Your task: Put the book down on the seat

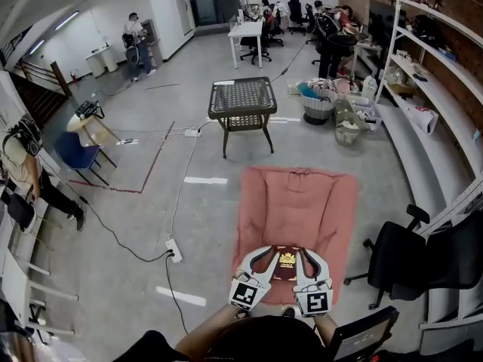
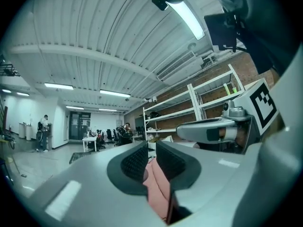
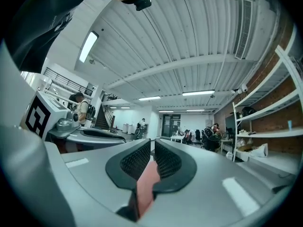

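**Figure. Book carried over the seat, seen from the head camera and both gripper cameras.**

Far left, on the floor: a white power strip [image 1: 174,250] with its cable, well apart from the work.

Left of centre, near edge: the left gripper [image 1: 264,256]. Its own view shows the two ribbed pads drawn almost together and clamped on a thin pinkish slab with a dark red edge. This is judged to be the left side of the book.

Centre: the book [image 1: 286,263], dark red with a gold emblem on its cover. It is held face up between the two grippers, over the near end of the seat [image 1: 296,194]. The seat is a salmon-pink cushion spread on the floor, and nothing lies on the rest of it. Beyond its far end stands a wicker table [image 1: 243,99].

Right of centre: the right gripper [image 1: 306,256]. Its pads are likewise pinched on the book's other side, with a pink strip showing between them.

Right: a black office chair [image 1: 411,255], just beside the seat.

Progress, as judged: the book is gripped on both sides and brought over the seat, but not yet laid down. Both gripper cameras look level across the room, which suggests the book is held clear of the cushion. What remains is to lower it flat onto the pink surface, open both pairs of jaws and draw them away.
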{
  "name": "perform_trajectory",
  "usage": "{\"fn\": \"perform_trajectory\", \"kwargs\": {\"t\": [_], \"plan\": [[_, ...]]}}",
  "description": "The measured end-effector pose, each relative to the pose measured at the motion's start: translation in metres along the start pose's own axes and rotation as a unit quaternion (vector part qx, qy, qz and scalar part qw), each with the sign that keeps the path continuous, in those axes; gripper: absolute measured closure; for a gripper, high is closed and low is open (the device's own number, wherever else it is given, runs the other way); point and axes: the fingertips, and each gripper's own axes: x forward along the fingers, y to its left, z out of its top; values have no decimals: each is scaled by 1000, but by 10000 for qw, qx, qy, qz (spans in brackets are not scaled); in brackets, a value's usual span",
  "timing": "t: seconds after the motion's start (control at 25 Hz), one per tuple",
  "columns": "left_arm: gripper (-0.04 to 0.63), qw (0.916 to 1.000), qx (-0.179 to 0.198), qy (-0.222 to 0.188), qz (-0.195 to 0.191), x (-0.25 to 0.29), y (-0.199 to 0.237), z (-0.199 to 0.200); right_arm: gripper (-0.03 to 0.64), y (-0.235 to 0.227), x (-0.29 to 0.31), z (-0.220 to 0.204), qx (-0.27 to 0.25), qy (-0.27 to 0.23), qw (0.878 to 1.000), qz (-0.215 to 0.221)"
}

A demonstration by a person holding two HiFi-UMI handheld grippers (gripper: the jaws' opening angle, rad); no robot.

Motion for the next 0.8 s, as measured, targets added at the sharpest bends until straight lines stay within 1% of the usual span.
{"fn": "perform_trajectory", "kwargs": {"t": [0.16,0.32,0.52,0.64,0.8], "plan": [[560,10000,35,-12,-28,3,-1,2,581,-2,0,1,-96,-92,9999,-36],[580,9999,-21,46,113,1,2,1,595,0,0,-5,-112,-108,9999,-2],[592,9998,103,-29,150,2,6,1,603,-1,2,-4,-123,-140,9998,4],[594,9998,112,2,171,2,6,-3,604,-1,3,-7,-103,-31,9999,-3],[594,9999,-9,88,126,6,3,-9,606,-2,7,-14,-63,77,9999,-62]]}}
